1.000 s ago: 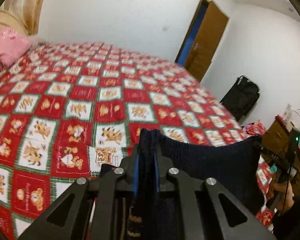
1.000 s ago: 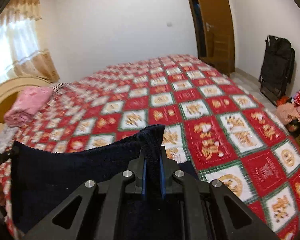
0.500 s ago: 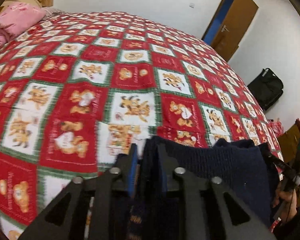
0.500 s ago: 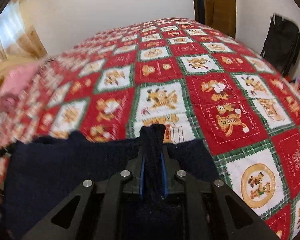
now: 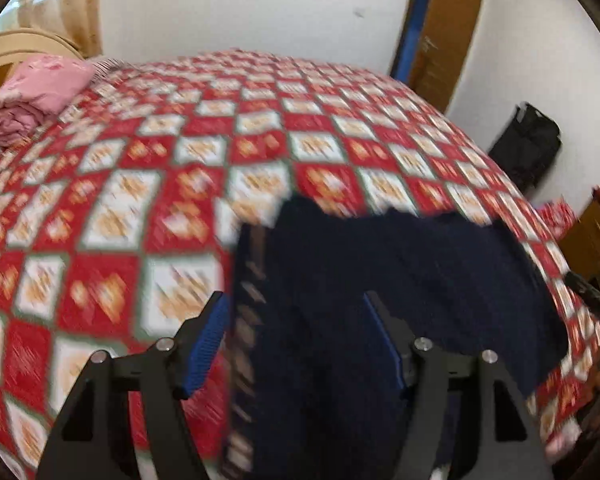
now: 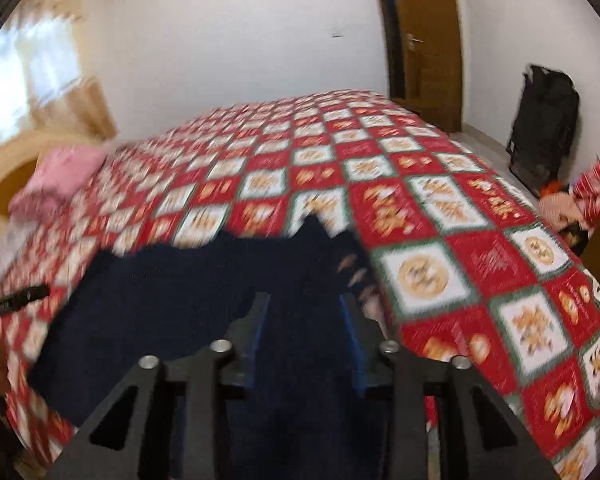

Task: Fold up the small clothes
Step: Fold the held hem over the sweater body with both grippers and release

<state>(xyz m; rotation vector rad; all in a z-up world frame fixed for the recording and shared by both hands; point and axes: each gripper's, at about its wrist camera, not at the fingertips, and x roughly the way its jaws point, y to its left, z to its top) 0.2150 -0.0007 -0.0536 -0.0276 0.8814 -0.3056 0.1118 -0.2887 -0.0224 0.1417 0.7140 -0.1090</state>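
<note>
A dark navy knit garment (image 5: 400,272) lies spread on the red and white patchwork bedspread (image 5: 140,208), near the bed's front edge. My left gripper (image 5: 296,304) is open, its blue-padded fingers apart above the garment's left part. The garment also shows in the right wrist view (image 6: 172,292). My right gripper (image 6: 304,304) is open over the garment's right end, holding nothing. Both views are blurred by motion.
A pink folded cloth (image 5: 36,92) lies at the far left by the headboard. A wooden door (image 5: 444,32) and a black bag (image 5: 528,140) stand right of the bed. Red clutter (image 6: 580,196) lies on the floor at the right.
Both grippers have opened and let go of the navy garment, which now lies on the bedspread. Both have pulled back from it.
</note>
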